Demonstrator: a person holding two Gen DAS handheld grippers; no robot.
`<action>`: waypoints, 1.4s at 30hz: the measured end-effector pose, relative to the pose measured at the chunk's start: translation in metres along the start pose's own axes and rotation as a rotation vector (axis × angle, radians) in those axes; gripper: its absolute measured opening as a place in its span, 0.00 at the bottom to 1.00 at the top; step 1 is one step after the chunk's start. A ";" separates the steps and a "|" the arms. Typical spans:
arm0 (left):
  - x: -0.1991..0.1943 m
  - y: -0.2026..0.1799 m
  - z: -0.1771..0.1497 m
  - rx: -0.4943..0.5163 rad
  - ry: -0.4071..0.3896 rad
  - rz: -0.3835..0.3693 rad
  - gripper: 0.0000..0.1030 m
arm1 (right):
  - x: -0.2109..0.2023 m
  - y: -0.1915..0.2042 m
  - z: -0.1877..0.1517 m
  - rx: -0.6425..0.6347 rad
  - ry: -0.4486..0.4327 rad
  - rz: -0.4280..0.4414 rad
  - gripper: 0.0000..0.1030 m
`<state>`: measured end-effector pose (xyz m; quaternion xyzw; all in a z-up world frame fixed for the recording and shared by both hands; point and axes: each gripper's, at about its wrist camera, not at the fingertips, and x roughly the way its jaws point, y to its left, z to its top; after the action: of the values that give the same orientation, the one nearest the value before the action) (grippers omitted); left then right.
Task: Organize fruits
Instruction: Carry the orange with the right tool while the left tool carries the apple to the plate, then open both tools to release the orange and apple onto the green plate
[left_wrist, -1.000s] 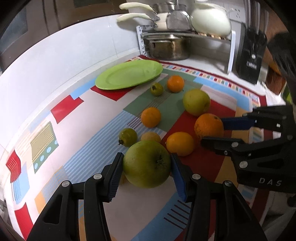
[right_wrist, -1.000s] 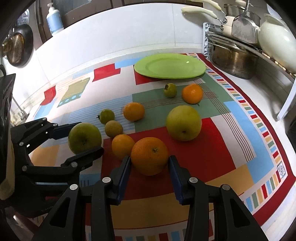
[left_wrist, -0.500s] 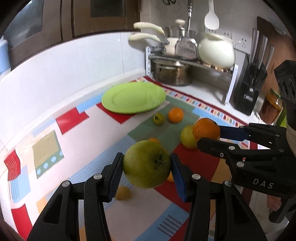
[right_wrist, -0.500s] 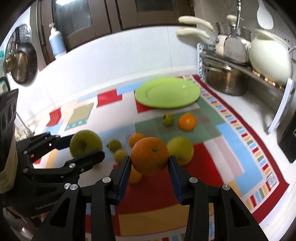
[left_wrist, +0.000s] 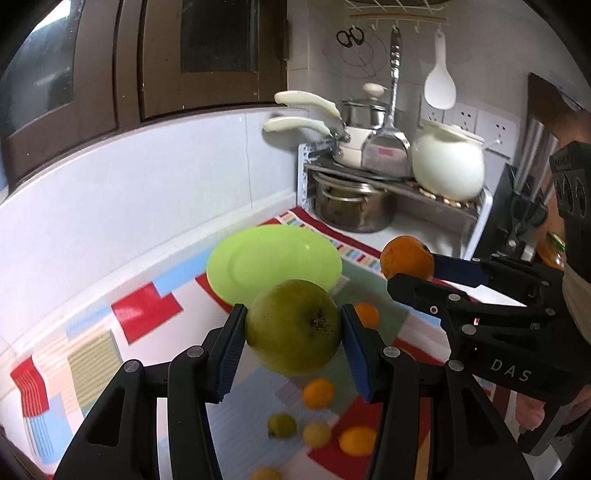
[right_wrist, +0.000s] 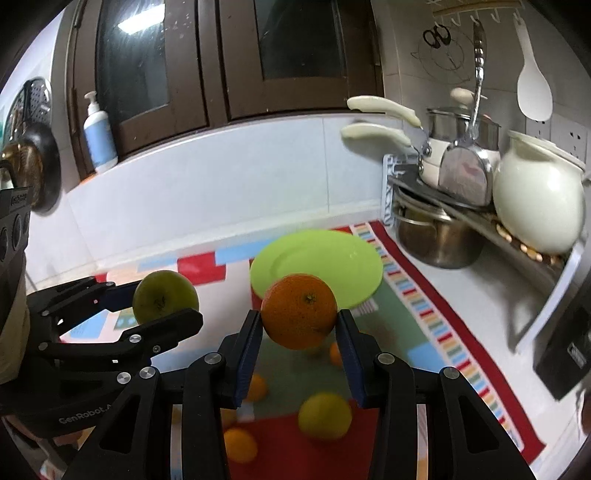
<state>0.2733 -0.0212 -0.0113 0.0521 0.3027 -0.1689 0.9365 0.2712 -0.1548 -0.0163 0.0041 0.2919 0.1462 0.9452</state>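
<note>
Grippers (left_wrist: 293, 343) (right_wrist: 299, 345) now carry apple (left_wrist: 293, 326) and orange (right_wrist: 299, 312) higher above cloth (right_wrist: 424, 314)

A white counter (right_wrist: 461, 291) runs along the tiled wall, and a patchwork mat (right_wrist: 436, 325) of red, blue, green and striped blocks covers most of it, reaching nearly to the back edge. On the mat a lime-green plate (right_wrist: 332, 258) lies near the back edge, and nearer the front edge lie several loose fruits, blurred: a yellow-green apple (right_wrist: 325, 416), small oranges (left_wrist: 318, 393) and a small green one (left_wrist: 282, 425). In the counter's far right corner stands a steel pot (left_wrist: 352, 208) under a wire rack (left_wrist: 476, 206).
</note>
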 end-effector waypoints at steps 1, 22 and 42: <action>0.003 0.001 0.004 -0.001 -0.001 -0.002 0.49 | 0.003 -0.002 0.004 0.003 -0.001 0.002 0.41; 0.139 0.057 0.043 -0.025 0.159 0.019 0.48 | 0.142 -0.032 0.051 -0.062 0.172 0.021 0.41; 0.199 0.066 0.035 -0.012 0.226 0.046 0.67 | 0.218 -0.059 0.039 -0.028 0.308 0.016 0.46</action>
<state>0.4667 -0.0229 -0.0999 0.0722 0.4059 -0.1384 0.9005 0.4801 -0.1474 -0.1095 -0.0291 0.4315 0.1566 0.8880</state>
